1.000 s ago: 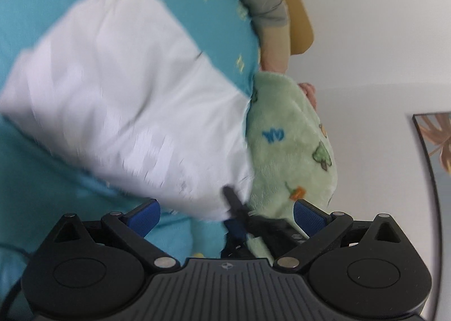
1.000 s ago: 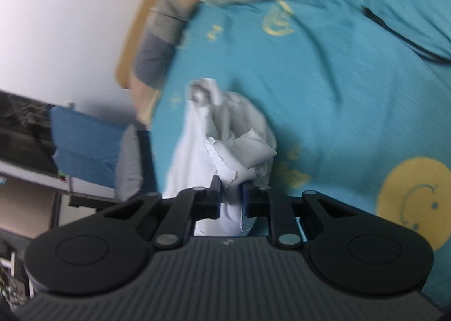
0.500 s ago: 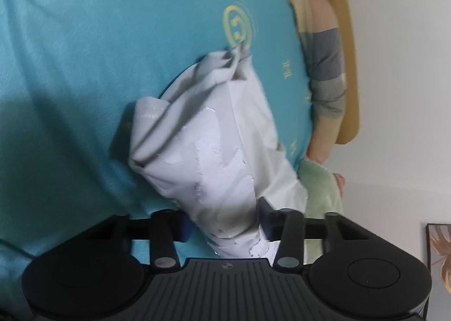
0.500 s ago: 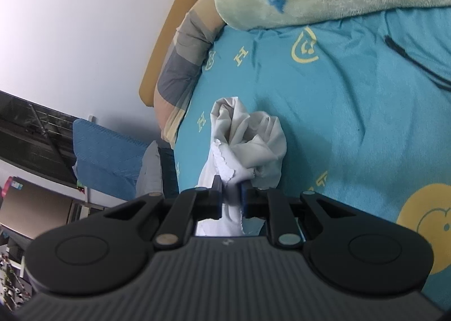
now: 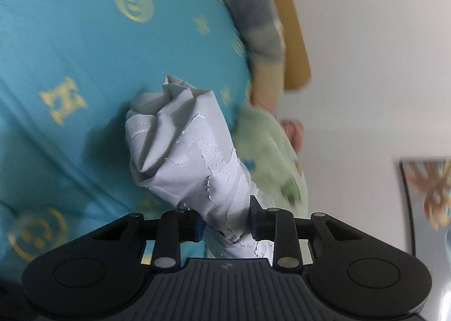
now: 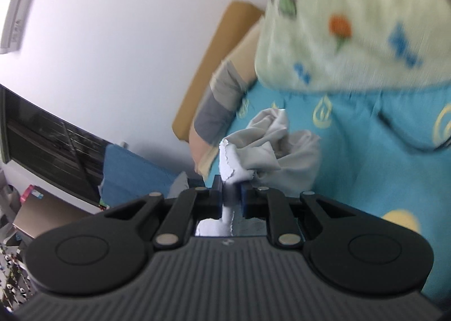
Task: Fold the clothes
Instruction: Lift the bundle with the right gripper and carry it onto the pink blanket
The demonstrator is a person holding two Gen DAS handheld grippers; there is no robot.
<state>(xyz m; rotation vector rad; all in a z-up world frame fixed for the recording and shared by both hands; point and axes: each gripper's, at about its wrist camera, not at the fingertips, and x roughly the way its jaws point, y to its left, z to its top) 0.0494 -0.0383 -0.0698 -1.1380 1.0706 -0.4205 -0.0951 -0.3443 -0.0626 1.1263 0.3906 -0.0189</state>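
A white garment (image 5: pixel 186 151) with a cracked print hangs bunched above the turquoise bed sheet (image 5: pixel 70 47). My left gripper (image 5: pixel 227 225) is shut on a thick bunch of it, which rises crumpled ahead of the fingers. My right gripper (image 6: pixel 229 197) is shut on a thin edge of the same white garment (image 6: pixel 270 140), the rest crumpled just beyond the fingertips. Each gripper is out of the other's view.
A light green fleece blanket (image 6: pixel 352 24) with cartoon prints lies at the bed's head, also in the left wrist view (image 5: pixel 267 157). A striped pillow (image 5: pixel 253 19) and wooden headboard (image 5: pixel 293 24) stand by the white wall. A blue chair (image 6: pixel 132 171) stands beside the bed.
My left gripper has closed on the white garment, which was loose a second ago. Both grippers have lifted and swung, and the garment has bunched tighter.
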